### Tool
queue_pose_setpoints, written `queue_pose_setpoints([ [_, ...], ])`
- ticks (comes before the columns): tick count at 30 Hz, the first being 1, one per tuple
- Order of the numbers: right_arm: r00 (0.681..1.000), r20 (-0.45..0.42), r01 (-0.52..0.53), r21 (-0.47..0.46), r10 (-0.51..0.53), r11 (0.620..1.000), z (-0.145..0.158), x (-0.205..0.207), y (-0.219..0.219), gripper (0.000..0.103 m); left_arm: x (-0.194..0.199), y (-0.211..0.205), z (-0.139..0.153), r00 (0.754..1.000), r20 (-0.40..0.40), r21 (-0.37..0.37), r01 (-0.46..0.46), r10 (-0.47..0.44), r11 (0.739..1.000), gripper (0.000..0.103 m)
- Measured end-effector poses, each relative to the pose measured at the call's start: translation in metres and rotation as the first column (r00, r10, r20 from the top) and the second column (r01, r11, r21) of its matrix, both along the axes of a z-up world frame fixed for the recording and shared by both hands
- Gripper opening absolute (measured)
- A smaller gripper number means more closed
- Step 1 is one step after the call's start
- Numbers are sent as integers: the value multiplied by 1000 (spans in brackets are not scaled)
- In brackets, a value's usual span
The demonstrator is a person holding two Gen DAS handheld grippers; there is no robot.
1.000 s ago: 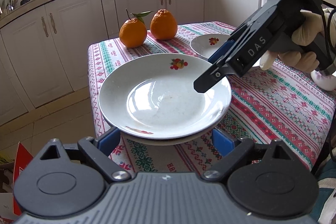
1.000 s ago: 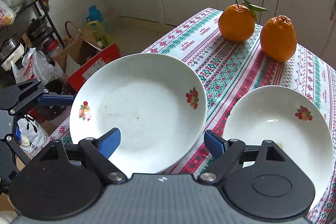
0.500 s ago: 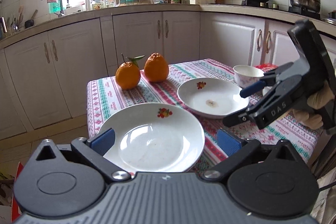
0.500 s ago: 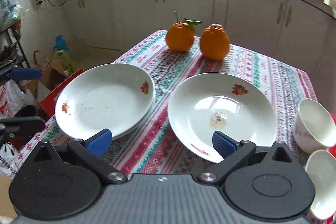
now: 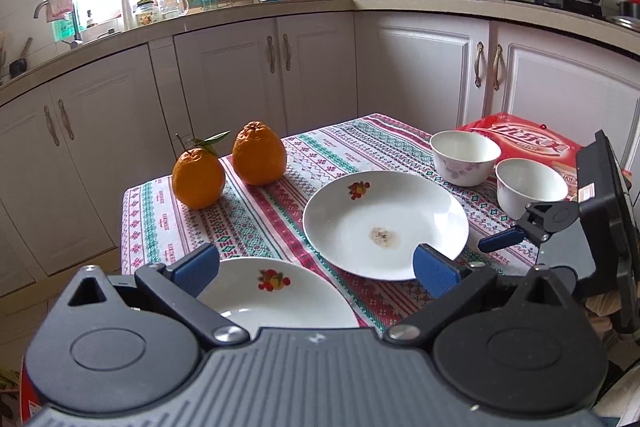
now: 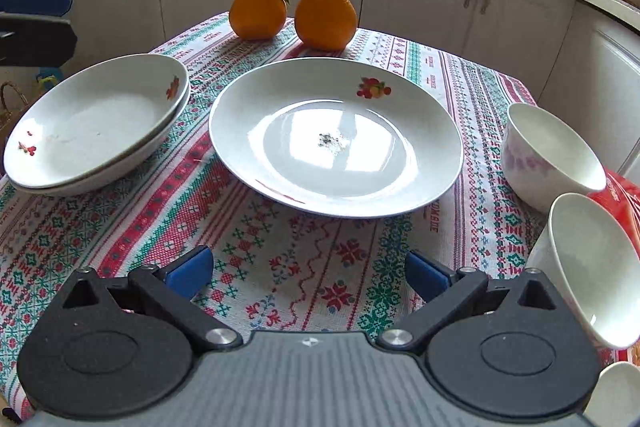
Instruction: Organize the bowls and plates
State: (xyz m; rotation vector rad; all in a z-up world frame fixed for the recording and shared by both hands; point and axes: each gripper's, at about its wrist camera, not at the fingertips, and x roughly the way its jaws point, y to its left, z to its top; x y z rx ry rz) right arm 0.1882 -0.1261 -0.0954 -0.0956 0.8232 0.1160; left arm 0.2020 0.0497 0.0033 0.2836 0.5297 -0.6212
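Two white plates with fruit prints lie stacked (image 6: 96, 123) at the table's left; the stack's top plate (image 5: 276, 295) sits just beyond my left gripper (image 5: 316, 271), which is open and empty. A single stained plate (image 6: 336, 139) lies mid-table, straight ahead of my right gripper (image 6: 308, 273), open with only cloth between its pads. The same plate (image 5: 384, 227) shows in the left wrist view, with one right gripper finger (image 5: 500, 239) beside it. Two white bowls (image 6: 552, 155) (image 6: 592, 267) stand at the right.
Two oranges (image 6: 258, 13) (image 6: 326, 17) sit at the far edge of the patterned tablecloth (image 6: 280, 267). A red packet (image 5: 520, 143) lies under or behind the bowls (image 5: 466, 157). A third white bowl (image 6: 616, 395) shows at the lower right. Cabinets surround the table.
Both grippers opened wider and came off the top plate of the stack. The left one drew back and up; the right one swung over to face the single stained plate.
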Motion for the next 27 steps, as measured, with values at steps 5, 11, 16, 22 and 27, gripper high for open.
queue_pose_setpoints([
  [5, 1000, 19, 21, 49, -22, 999, -3, 8, -10, 103, 31, -27, -9, 998, -43, 38, 53, -51, 998, 102],
  [11, 997, 38, 71, 53, -73, 996, -5, 21, -12, 103, 75, -66, -24, 989, -91, 80, 126, -118, 989, 102],
  [16, 997, 52, 58, 55, -60, 997, -5, 28, -15, 103, 111, -95, -38, 974, -168, 102, 173, -154, 980, 102],
  [22, 997, 57, 47, 54, -50, 997, -4, 31, -15, 103, 143, -119, -56, 944, -273, 130, 225, -183, 966, 102],
  [27, 997, 58, 46, 50, -48, 998, -3, 33, -15, 103, 155, -130, -67, 922, -330, 153, 264, -203, 952, 95],
])
